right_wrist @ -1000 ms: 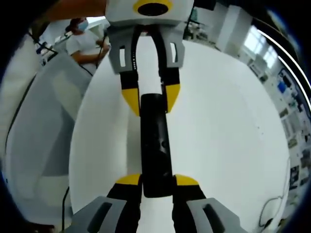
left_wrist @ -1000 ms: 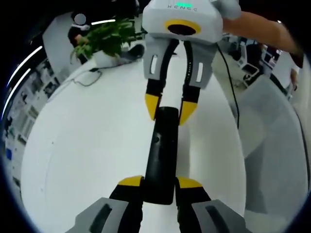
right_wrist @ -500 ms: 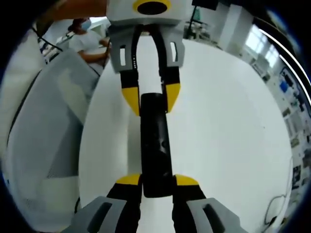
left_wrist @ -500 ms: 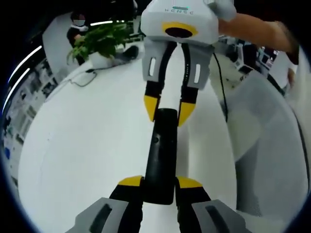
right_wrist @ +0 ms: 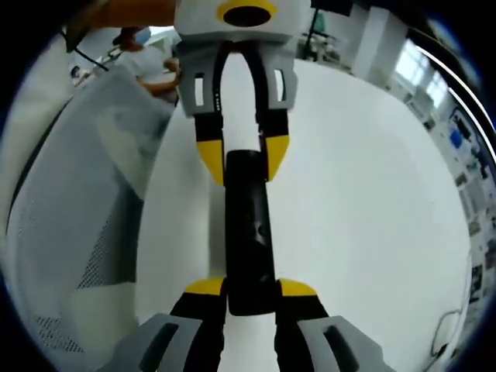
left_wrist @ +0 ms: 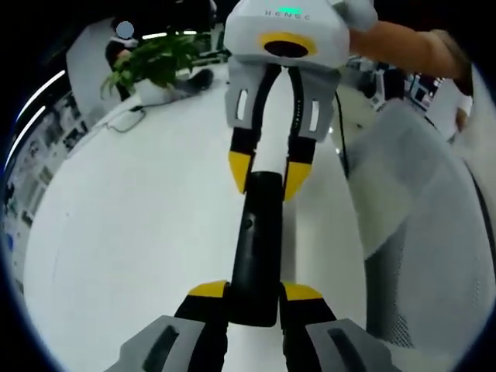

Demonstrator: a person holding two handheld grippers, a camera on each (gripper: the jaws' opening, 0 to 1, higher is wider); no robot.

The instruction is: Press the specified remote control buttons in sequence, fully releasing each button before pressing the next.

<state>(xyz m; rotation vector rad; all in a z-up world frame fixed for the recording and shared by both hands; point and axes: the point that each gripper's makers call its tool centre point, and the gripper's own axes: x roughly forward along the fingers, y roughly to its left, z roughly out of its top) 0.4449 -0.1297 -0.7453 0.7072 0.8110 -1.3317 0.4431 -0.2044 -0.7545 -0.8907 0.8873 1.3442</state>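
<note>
Holding the remote [left_wrist: 256,248] from both ends, the two grippers face each other over the white table [left_wrist: 132,232]. In the left gripper view, the left gripper [left_wrist: 254,293] comes up from 6 o'clock, and its yellow tips are shut tight on the near end of the long black remote. The right gripper [left_wrist: 267,172] comes down from 12 o'clock and pinches the far end.

The right gripper view tells the same story from the other side. The right gripper [right_wrist: 252,289] clamps the near end of the remote [right_wrist: 248,225], and the left gripper [right_wrist: 242,161] holds the far end at 12 o'clock. The remote looks lifted a little off the table [right_wrist: 372,209], but I cannot be sure.

A small bump shows on the remote, maybe a button. No tip is on it. Both grippers are busy holding, so I think no button is being pushed right now. I cannot tell if any button has been pushed already. One gripper would need to let go to do the pushing.

A green plant [left_wrist: 151,66] sits at 11 o'clock, and a chair [left_wrist: 422,209] stands at 3 o'clock.
</note>
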